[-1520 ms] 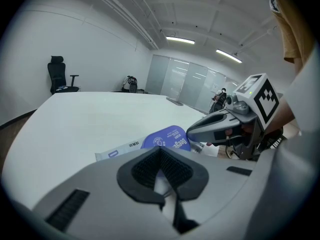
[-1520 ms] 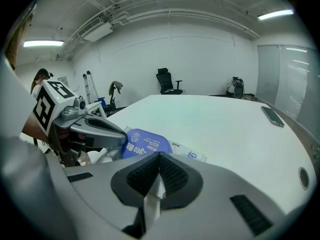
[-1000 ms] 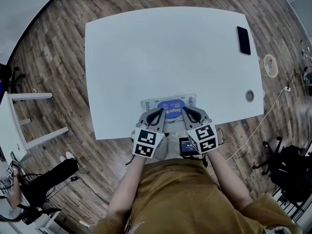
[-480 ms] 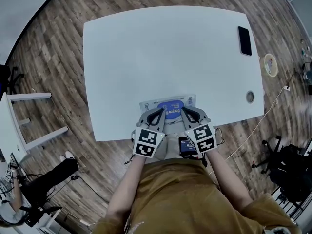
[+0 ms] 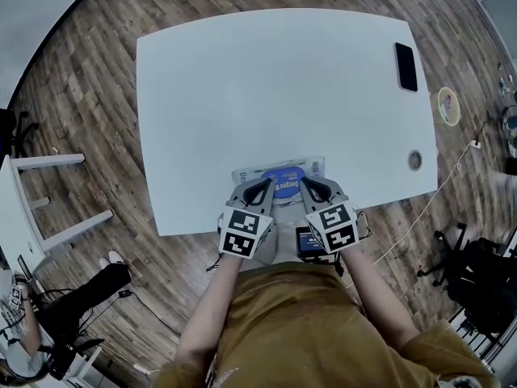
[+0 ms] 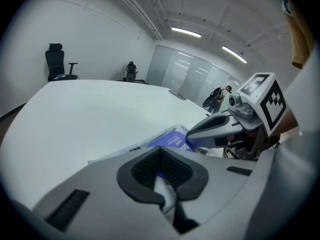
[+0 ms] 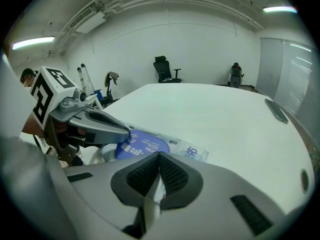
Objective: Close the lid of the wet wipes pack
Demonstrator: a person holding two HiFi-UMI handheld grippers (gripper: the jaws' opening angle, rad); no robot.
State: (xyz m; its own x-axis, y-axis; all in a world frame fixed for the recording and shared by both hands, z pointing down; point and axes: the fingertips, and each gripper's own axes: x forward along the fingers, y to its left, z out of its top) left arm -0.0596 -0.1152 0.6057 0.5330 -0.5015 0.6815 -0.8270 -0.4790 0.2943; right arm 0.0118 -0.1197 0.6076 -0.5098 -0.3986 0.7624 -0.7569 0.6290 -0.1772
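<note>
I have both grippers down at the near edge of the broad white table [image 5: 275, 87], side by side. Under their tips is the soft white wet wipes pack [image 5: 315, 166], lying flat and crosswise just ahead of both sets of jaws.

In its own view the left gripper [image 6: 161, 171] has its jaws drawn together to a thin slit. I see a sliver of white and blue through that slit, and nothing I can call clamped. Its tip sits on the left side of the round blue plastic lid [image 5: 284, 175], which shows from the right gripper view [image 7: 142, 144].

The right gripper [image 7: 159, 176] matches it, with its jaws closed to a narrow seam and only a pale strip showing in it. From the left gripper view its pointed tip [image 6: 192, 134] touches the lid's right side [image 6: 172, 140]. The lid lies directly between the two tips and looks low against the pack.

Well beyond the right jaws and off to their right, a slim black phone [image 5: 405, 66] lies on the table. A small round grey grommet [image 5: 414, 161] sits nearer on that same side.
</note>
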